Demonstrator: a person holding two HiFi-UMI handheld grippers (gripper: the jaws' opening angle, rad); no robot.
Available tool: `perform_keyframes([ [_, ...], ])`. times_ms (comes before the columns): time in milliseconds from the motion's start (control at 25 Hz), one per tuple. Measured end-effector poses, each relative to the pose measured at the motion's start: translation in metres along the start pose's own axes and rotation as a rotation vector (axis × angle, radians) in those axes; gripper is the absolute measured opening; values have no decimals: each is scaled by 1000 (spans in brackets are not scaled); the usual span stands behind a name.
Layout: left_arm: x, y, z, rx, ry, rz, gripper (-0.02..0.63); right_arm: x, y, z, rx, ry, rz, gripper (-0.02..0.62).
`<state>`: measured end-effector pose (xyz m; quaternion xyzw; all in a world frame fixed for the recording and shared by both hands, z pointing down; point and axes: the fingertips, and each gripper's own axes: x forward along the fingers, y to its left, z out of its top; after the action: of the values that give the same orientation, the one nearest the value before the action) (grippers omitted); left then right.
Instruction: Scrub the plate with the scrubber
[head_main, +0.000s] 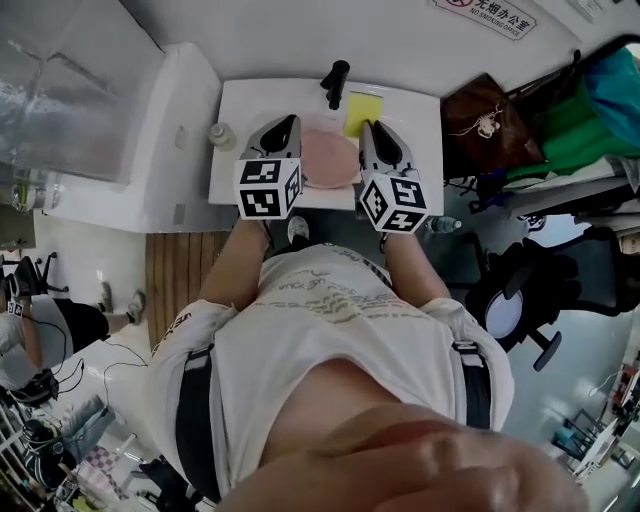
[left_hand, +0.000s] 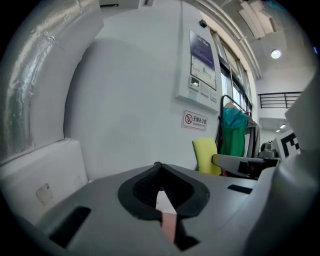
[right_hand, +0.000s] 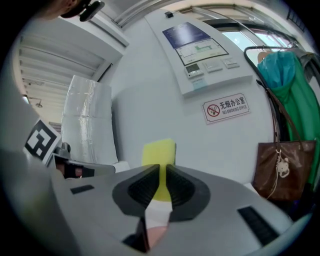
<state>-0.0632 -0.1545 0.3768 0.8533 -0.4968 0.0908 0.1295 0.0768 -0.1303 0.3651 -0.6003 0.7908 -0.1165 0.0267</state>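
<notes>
A pink plate (head_main: 330, 158) lies in the white sink (head_main: 400, 100), straight ahead of me. The yellow scrubber (head_main: 363, 112) stands propped at the back of the sink, right of the tap. My left gripper (head_main: 286, 124) hovers over the plate's left edge, shut and holding nothing. My right gripper (head_main: 369, 128) hovers over the plate's right edge, just in front of the scrubber. Its jaws stand together with only a thin slit and nothing between them. In the right gripper view the scrubber (right_hand: 159, 152) shows past the gripper (right_hand: 163, 167) tips, apart from them. A pink strip of plate (left_hand: 169, 225) shows below the left gripper (left_hand: 159, 165).
A black tap (head_main: 335, 82) rises at the sink's back. A small bottle (head_main: 221, 135) sits on the counter's left corner. A brown bag (head_main: 490, 125) and green clothing (head_main: 575, 120) hang to the right. An office chair (head_main: 520, 300) stands at my right.
</notes>
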Motion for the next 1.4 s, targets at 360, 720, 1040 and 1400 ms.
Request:
perform_keyframes([
  [360,59,41,-25,5,127,-87,18,42,-31,-29,14,90,-124,44],
  [720,85,69,-109,-94,376,-45,18,55,-60,-84,33,230,-126,44],
  [1040,78,84,-191,-106,636,30,18,57,-72,-131,16,362,-48,45],
  [1400,68,88,-241,-451,795,29,23,58,-68,-168,144,481,21,44],
])
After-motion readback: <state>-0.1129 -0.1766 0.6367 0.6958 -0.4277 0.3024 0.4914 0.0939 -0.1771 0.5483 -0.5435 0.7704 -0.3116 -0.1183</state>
